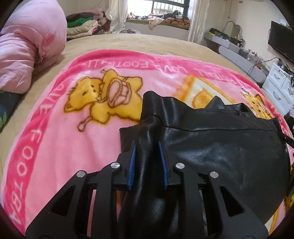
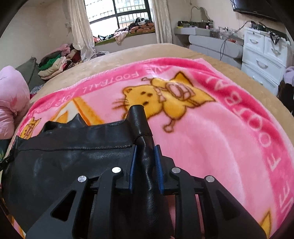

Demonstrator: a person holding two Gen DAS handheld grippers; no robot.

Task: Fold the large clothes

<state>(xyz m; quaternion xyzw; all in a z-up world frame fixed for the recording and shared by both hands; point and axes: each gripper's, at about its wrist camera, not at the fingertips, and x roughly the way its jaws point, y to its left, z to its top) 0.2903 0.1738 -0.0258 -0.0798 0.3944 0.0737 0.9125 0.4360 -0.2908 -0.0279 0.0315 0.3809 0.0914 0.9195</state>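
Left gripper (image 1: 147, 147): jaws clamped on a bunched fold of the black leather garment (image 1: 220, 147), blue pads (image 1: 131, 165) pressing both sides of it. Right gripper (image 2: 145, 150): same, clenched on a pinched ridge at the garment's opposite end, leather pinned between its pads (image 2: 158, 165).

Garment body stretches between the two grippers. From the left gripper it runs off to the right, from the right gripper off to the left, so its long axis lies across, hand to hand. A stitched seam (image 1: 211, 129) follows that axis. Both hands hold an end; neither is nearer. Far edge of the leather looks rumpled and partly raised.

Garment lies on a pink fleece blanket (image 1: 55, 147) with yellow cat prints, spread over a tan bed cover (image 1: 128, 42). Judgement: the coming fold likely goes forward, away from the hands, and there is plenty of bare blanket beyond the leather for it.

Limits: pink duvet (image 1: 23, 47) bunched at the left bed edge, white drawers (image 2: 264, 55) off the right side. Farther back a clothes pile (image 2: 53, 66) and the window (image 2: 117, 12).
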